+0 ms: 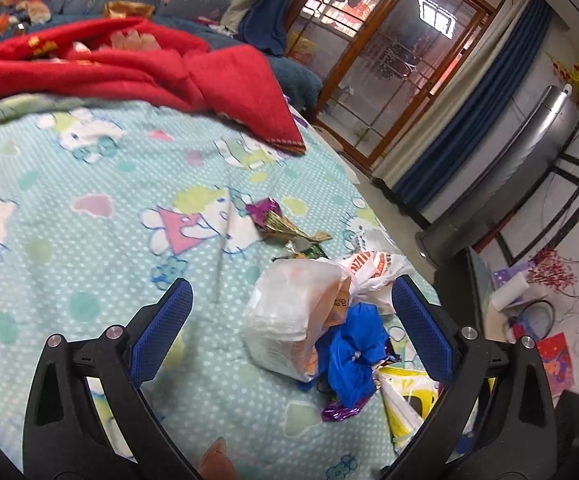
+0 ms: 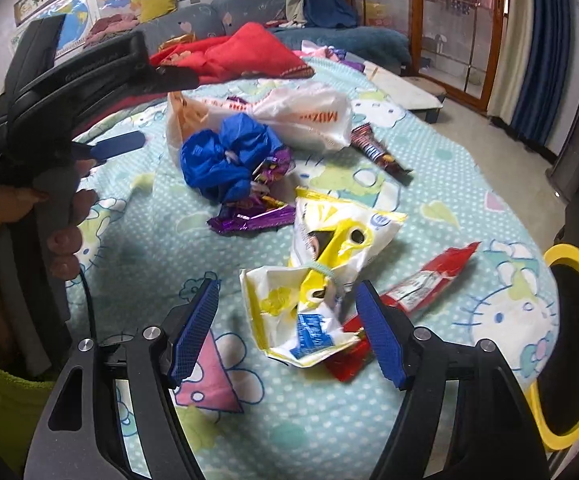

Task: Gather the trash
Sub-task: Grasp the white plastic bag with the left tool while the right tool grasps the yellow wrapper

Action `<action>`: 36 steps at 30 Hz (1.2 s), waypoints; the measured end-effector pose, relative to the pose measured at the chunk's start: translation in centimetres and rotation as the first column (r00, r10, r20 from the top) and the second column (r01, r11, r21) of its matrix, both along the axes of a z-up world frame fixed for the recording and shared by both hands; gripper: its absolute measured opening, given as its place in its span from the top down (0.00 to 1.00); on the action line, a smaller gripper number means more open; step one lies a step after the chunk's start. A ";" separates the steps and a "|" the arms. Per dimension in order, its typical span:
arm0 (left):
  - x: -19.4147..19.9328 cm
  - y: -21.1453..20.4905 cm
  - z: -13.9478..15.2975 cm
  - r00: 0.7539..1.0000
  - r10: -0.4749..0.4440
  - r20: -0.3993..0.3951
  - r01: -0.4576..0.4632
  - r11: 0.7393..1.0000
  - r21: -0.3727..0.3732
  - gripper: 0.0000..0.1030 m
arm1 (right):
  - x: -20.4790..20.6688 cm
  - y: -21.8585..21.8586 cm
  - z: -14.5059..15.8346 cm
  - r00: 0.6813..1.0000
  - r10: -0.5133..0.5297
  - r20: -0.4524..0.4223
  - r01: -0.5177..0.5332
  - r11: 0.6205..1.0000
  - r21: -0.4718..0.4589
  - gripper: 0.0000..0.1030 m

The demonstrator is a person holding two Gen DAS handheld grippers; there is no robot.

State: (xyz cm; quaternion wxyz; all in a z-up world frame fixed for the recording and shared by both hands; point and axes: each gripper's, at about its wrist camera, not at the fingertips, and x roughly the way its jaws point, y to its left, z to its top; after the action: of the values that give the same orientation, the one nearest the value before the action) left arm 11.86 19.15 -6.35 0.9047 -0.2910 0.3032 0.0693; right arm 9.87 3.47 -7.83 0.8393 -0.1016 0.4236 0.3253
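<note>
Trash lies in a loose heap on the Hello Kitty bedsheet [image 2: 369,432], near the bed's edge. Landmark: the crumpled blue plastic bag [image 2: 225,160] mid-heap.

Right tongs [image 2: 287,320]: jaws spread wide, holding nothing. They straddle the yellow-and-white snack bag [image 2: 329,256], which lies nearer me than the blue bag, its torn end between the pads but not touching either as far as I can tell. A red wrapper [image 2: 429,280] pokes out from under the snack bag. I judge this the approach before a pinch; the flat film may slip or drag the red wrapper along.

Left tongs [image 1: 289,316]: also wide open, empty, hovering over the blue bag and the white plastic bag [image 1: 289,312] touching it. Held clear, I think, so the right side can work.

Purple foil wrappers [image 2: 253,216] sit just beside the blue bag. The yellow-rimmed bin [image 2: 569,256] stands off the bed edge beyond the red wrapper, placed close for short drops.
</note>
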 end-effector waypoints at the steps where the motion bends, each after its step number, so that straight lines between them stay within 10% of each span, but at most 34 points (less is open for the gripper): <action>1: 0.3 0.0 -0.2 1.000 -0.004 -0.004 0.004 1.000 -0.009 0.16 | -0.1 0.1 -0.2 1.000 -0.001 0.002 0.001 1.000 -0.004 0.38; 6: 1.4 0.3 -1.1 0.999 -0.031 -0.013 0.030 0.997 -0.066 0.31 | 0.1 0.2 -1.1 1.000 0.004 -0.023 -0.004 1.000 -0.004 0.63; 14: 1.0 0.9 -1.7 0.999 -0.038 -0.007 0.037 0.993 -0.113 0.61 | 0.0 -0.7 -0.7 1.000 -0.007 -0.027 0.009 0.999 0.053 0.66; 36: -3.3 -0.7 4.4 0.989 -0.042 0.143 0.043 0.999 0.001 0.69 | -0.4 -3.5 3.8 0.998 -0.020 0.053 0.012 0.990 0.142 0.66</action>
State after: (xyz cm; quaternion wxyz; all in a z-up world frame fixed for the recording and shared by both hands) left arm 8.58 18.45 -1.94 0.9251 -0.2895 0.2441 0.0287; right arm 9.45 0.00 -4.00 0.8582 -0.0473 0.3771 0.3451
